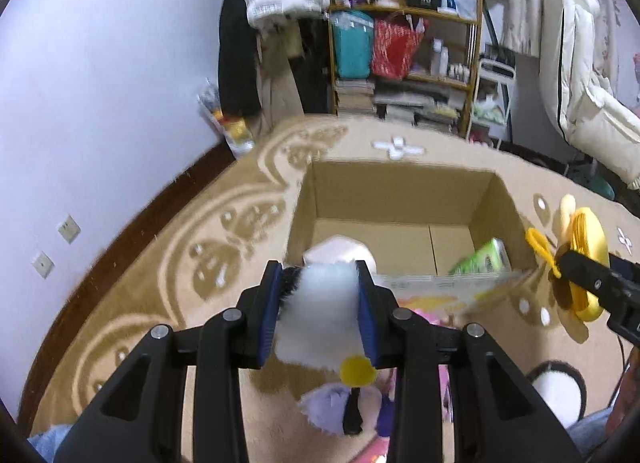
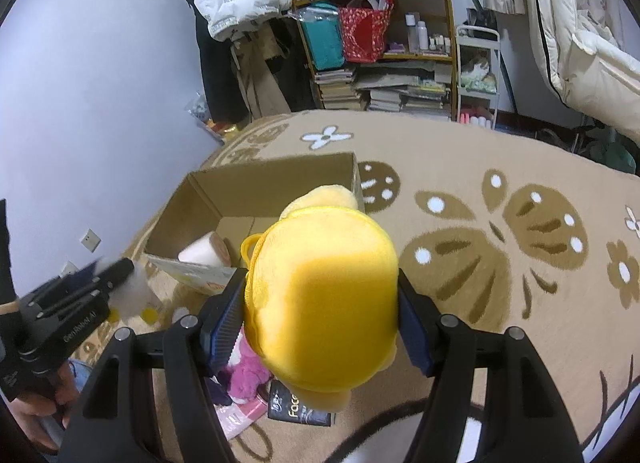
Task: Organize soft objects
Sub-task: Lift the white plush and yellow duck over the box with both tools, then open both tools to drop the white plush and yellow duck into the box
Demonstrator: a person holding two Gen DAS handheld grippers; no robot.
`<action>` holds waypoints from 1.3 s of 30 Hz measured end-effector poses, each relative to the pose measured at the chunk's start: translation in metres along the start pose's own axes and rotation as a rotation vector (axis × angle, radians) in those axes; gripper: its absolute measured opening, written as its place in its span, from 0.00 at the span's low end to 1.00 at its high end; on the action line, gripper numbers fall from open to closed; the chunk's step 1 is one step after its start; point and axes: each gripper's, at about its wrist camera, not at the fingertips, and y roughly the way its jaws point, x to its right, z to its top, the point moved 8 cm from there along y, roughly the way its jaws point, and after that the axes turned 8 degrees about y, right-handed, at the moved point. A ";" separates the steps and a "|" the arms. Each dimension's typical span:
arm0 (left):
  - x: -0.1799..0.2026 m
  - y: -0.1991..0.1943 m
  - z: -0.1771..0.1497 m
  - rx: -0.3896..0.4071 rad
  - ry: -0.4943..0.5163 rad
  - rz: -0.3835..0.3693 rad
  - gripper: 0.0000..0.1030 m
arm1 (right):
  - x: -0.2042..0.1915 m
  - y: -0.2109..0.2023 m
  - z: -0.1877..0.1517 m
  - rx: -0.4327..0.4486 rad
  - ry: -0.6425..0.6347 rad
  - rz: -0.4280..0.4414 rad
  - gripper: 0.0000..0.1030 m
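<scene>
Yellow plush toy [image 2: 324, 303]; white furry toy [image 1: 320, 315] with yellow spot; brown cardboard box [image 1: 400, 199]; tan carpet [image 2: 500, 167] patterned with brown butterflies, white flowers.

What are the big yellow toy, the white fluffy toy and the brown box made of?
Big yellow round plush toy: looks like soft velvety fabric over stuffing; it bulges between the right fingers.
White fluffy plush toy: long fuzzy fake fur, probably; wispy edges.
Open brown box: plain matte cardboard; creased flat walls and a floor seam.
</scene>
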 end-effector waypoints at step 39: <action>-0.009 0.081 0.039 0.017 -0.046 0.004 0.34 | -0.044 0.074 0.036 0.078 -0.203 0.049 0.72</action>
